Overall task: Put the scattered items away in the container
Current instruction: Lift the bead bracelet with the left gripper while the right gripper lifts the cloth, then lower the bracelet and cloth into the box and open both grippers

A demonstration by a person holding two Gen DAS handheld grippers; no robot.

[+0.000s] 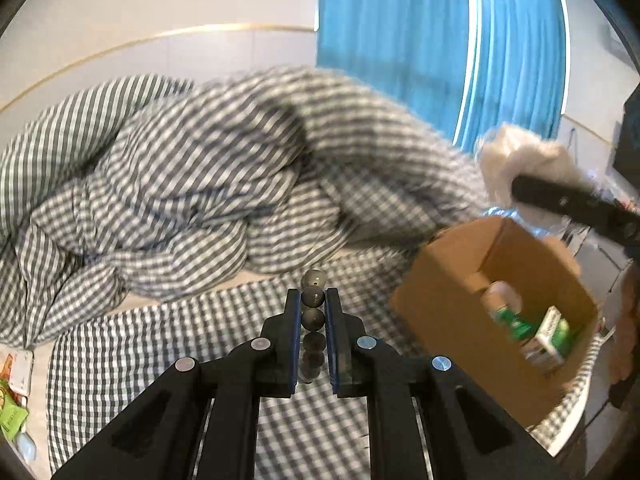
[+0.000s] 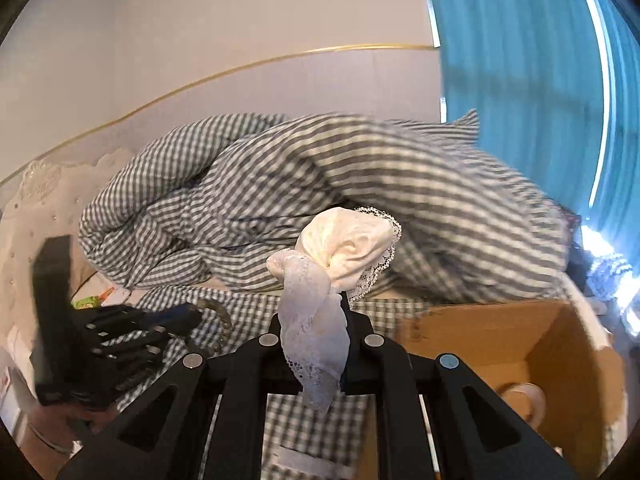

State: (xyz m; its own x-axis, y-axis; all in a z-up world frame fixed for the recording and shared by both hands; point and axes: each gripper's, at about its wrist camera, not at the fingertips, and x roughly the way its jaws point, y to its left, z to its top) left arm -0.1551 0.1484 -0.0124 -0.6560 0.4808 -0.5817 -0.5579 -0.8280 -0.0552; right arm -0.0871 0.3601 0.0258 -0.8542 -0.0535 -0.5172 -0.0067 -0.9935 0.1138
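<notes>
Your left claw (image 1: pixel 313 304) is clamped on a string of round, dark grey beads (image 1: pixel 313 319), smooth and glossy, held above the gingham bed sheet (image 1: pixel 168 340). Your right claw (image 2: pixel 312 312) pinches a soft white lace-edged cloth (image 2: pixel 348 248), bunched and drooping, beside the open brown cardboard box (image 1: pixel 452 320). Inside the box lie a green-labelled bottle (image 1: pixel 506 312) and a small green-and-white carton (image 1: pixel 550 338). A rumpled checked duvet (image 1: pixel 192 176) heaps behind.

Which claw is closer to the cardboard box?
Right. The right claw, holding a white lacy cloth, hangs at the cardboard box's far edge. The left claw, gripping a string of beads, is off to the box's left.
</notes>
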